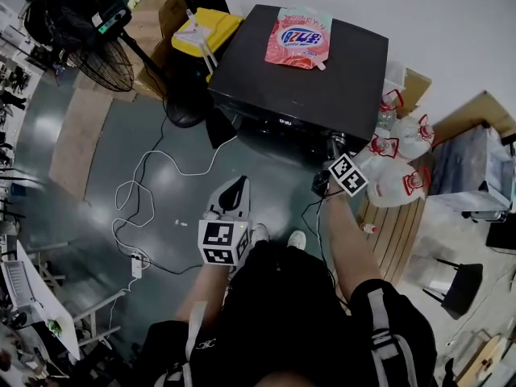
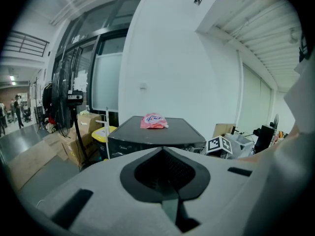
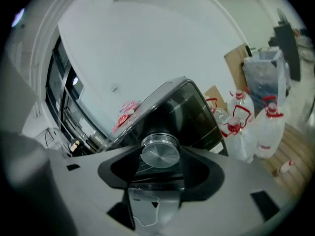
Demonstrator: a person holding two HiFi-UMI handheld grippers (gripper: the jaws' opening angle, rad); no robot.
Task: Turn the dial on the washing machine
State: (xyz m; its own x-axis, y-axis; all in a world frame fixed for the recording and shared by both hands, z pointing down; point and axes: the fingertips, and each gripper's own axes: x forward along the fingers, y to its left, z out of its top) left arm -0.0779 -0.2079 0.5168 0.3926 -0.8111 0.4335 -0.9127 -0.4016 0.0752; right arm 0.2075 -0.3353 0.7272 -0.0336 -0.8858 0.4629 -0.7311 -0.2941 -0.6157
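The black washing machine (image 1: 310, 87) stands on the floor ahead of me, with a pink detergent pouch (image 1: 297, 39) lying on its lid. Its round silver dial (image 3: 160, 152) sits on the front panel, at the right end. My right gripper (image 3: 160, 156) is up against that panel with its jaws closed on the dial's two sides; in the head view the right gripper (image 1: 335, 150) reaches the machine's front right corner. My left gripper (image 1: 234, 190) hangs lower, well away from the machine (image 2: 152, 135), pointing at it. The left gripper (image 2: 166, 156) is shut and holds nothing.
Large water jugs (image 1: 403, 164) stand on a wooden pallet (image 1: 395, 232) just right of the machine. A yellow bin (image 1: 211, 29), cardboard boxes (image 1: 157, 18) and a standing fan (image 1: 97, 47) are at the left. Cables (image 1: 137, 200) trail over the grey floor. A chair (image 1: 459, 285) stands at right.
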